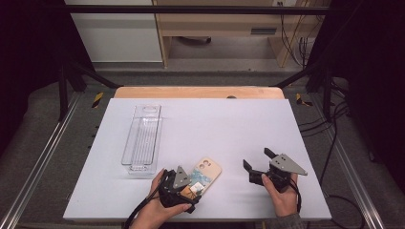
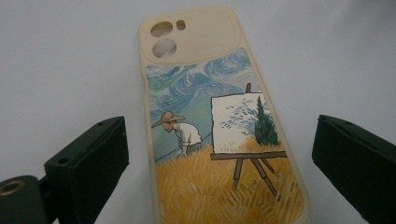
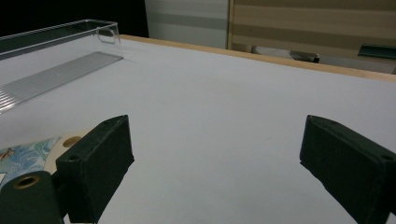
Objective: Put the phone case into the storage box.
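Note:
A cream phone case (image 2: 219,116) printed with a painter in a wheat field lies flat on the white table, camera cut-outs at its far end. My left gripper (image 2: 219,154) is open, one jaw on each side of the case's near half, with a gap to both edges. In the high view the left gripper (image 1: 192,185) hangs over the near end of the phone case (image 1: 209,171). My right gripper (image 1: 258,160) is open and holds nothing, to the right of the case. From the right gripper (image 3: 215,158) view, the case's corner (image 3: 28,154) peeks out at the lower left.
A clear, long plastic tray (image 1: 142,138) with a ribbed floor stands at the left of the white table (image 1: 215,124); in the right gripper view the tray (image 3: 56,70) is at the upper left. Dark frame posts and cables flank the table.

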